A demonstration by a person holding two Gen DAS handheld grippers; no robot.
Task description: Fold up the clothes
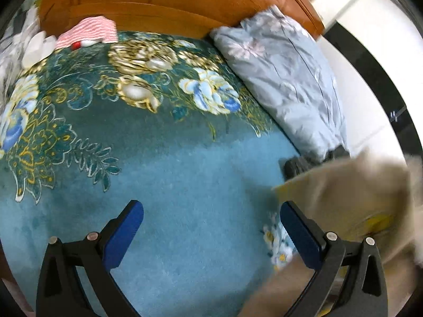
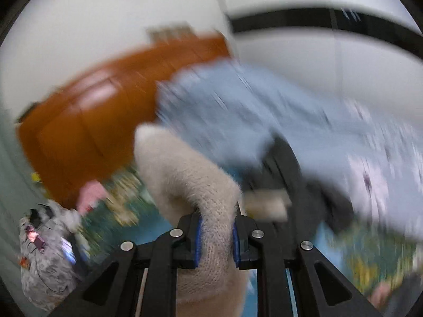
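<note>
Hanging from the right gripper [image 2: 216,240] is a fuzzy beige sweater [image 2: 185,174], jaws pinched on a thick fold of it, above the teal floral blanket [image 1: 169,163]. I'd say spreading it flat comes first, so grab a second edge and don't let it bunch near the blue pillow [image 1: 285,79]. That gripper points down at a slant; its view is blurry. Left gripper [image 1: 211,227] angles down too, jaws wide, nothing between them.

Fuzzy beige garment [image 2: 185,174], apparently bunched, lifted.
</note>
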